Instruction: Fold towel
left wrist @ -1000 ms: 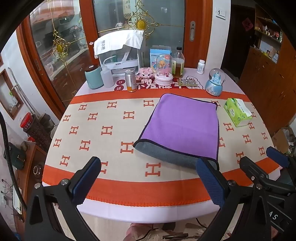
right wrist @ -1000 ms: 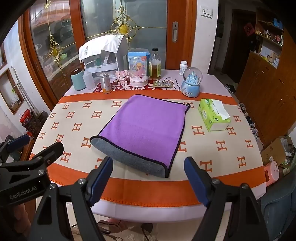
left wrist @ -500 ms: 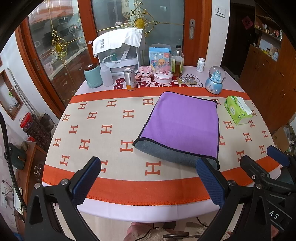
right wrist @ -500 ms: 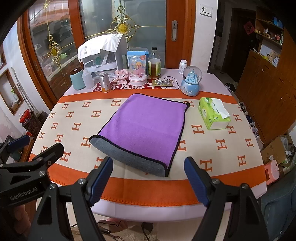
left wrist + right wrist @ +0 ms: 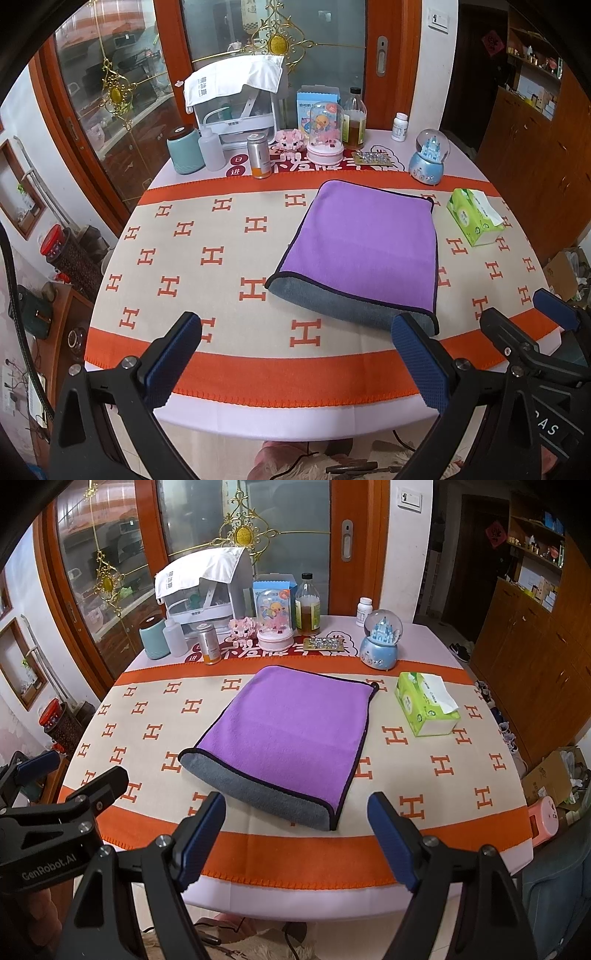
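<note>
Purple towel [image 5: 288,734] lies once-folded, centre of desk [image 5: 258,853]. Left gripper [image 5: 295,354] and right gripper [image 5: 297,836] hover wide open, empty. Recommend pinching both near corners squarely, lifting evenly

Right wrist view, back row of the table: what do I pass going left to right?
Teal canister → white squeeze bottle → silver can → pink dome toy → amber bottle → white pill bottle → blue snow globe.

Green tissue box [image 5: 424,709], snow globe [image 5: 381,638], patterned tablecloth [image 5: 147,731]
</note>
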Action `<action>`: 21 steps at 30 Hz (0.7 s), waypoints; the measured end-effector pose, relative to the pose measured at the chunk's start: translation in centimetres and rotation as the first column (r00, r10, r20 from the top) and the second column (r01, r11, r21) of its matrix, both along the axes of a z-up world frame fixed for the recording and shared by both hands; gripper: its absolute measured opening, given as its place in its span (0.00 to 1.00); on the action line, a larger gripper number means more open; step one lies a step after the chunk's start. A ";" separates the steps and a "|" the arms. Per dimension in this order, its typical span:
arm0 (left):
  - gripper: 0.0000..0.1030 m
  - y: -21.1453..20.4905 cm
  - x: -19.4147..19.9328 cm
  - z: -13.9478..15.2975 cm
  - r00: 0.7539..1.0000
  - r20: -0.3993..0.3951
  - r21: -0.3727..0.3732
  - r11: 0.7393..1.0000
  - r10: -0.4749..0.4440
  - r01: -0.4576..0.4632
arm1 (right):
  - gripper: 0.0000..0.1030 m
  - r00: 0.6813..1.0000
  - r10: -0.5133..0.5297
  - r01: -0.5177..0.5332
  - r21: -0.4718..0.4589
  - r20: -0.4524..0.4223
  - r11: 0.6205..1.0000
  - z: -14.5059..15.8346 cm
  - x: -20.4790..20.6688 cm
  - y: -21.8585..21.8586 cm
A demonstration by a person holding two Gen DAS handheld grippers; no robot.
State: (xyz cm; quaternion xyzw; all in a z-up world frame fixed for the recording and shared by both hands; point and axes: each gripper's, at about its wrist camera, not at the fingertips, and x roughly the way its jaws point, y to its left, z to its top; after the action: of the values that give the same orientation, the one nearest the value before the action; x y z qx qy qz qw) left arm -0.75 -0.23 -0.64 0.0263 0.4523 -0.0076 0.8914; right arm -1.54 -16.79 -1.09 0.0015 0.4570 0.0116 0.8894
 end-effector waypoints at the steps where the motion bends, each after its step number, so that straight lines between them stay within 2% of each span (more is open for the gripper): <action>1: 0.99 0.0 0.1 0.0 1.000 0.000 0.001 1.000 0.000 0.000 | 0.77 1.000 0.000 0.000 0.000 0.000 1.000 0.0 0.0 0.0; 21: 0.99 0.2 -0.3 -0.3 1.000 -0.004 0.002 1.000 0.005 -0.005 | 0.77 1.000 0.009 -0.009 0.000 0.001 1.000 0.0 -0.4 0.1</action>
State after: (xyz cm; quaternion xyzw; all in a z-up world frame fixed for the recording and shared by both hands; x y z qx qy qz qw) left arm -1.05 -0.06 -0.95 0.0260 0.4543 -0.0048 0.8905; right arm -1.93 -16.65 -1.11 -0.0006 0.4566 0.0154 0.8895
